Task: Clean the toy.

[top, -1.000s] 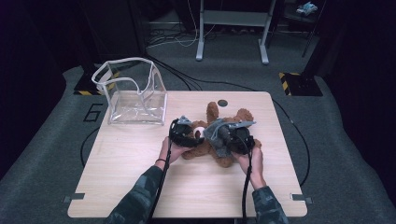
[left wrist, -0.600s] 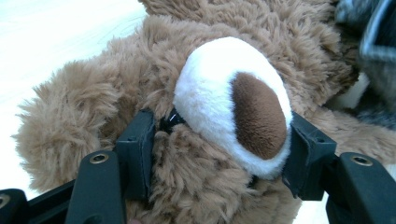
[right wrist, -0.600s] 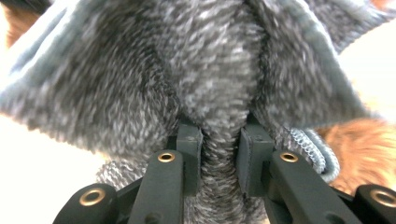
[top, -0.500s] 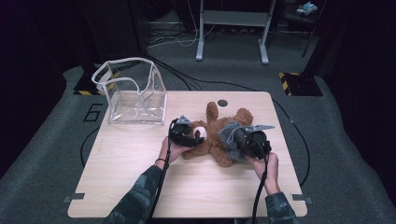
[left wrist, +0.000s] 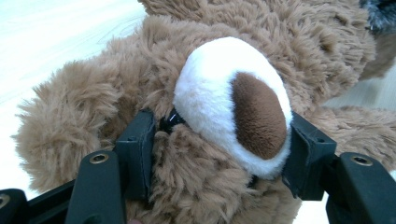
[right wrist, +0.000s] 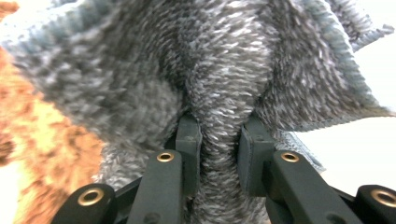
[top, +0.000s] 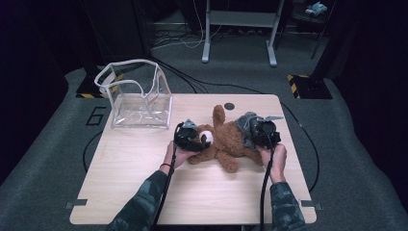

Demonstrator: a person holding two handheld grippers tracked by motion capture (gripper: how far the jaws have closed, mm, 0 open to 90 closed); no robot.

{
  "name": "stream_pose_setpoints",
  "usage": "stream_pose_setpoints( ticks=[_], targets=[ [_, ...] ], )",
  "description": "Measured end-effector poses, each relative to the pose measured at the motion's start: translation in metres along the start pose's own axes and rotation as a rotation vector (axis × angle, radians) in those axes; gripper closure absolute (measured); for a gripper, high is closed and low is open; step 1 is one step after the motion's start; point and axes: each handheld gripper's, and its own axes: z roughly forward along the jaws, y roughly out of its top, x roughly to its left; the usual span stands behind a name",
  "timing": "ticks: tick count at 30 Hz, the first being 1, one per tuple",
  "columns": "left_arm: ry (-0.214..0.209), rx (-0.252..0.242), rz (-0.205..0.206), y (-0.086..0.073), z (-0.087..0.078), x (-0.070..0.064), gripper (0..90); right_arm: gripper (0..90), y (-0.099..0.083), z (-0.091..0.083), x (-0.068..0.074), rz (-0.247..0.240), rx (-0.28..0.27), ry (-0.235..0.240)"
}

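Brown plush teddy bear (top: 226,142) is lying on its back mid-table (top: 144,192), head toward the left claw (top: 190,137). Left claw is clamping the bear's head, jaws pressing either side of the white muzzle (left wrist: 224,98). Right claw (top: 262,132) is pinching a bunched fold of the grey knit sweater (right wrist: 224,84) at the bear's lower body, jaws nearly together on the fabric. Likely job is pulling the sweater off. Risks: the knit is stretching and could slip out of the thin pinch; the fluffy head could squirm free since fur is compressing, not gripping; the sweater could snag on a leg and drag the whole bear. Clear bag (top: 139,96) is standing well apart, back left.
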Motion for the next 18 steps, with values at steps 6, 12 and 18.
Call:
stream_pose_setpoints(
  ticks=[6,12,18],
  targets=[
    [-0.007,0.001,-0.01,0.0,0.0,-0.001,37.4,73.8,-0.011,0.017,-0.013,0.028,0.044,-0.044],
    [-0.006,0.001,-0.011,0.0,0.0,-0.001,37.4,73.9,-0.019,0.03,-0.023,0.042,0.132,-0.09],
    [-0.001,-0.008,-0.003,-0.001,0.0,0.0,37.4,73.7,-0.027,0.024,-0.039,0.055,0.189,-0.113]
  ],
)
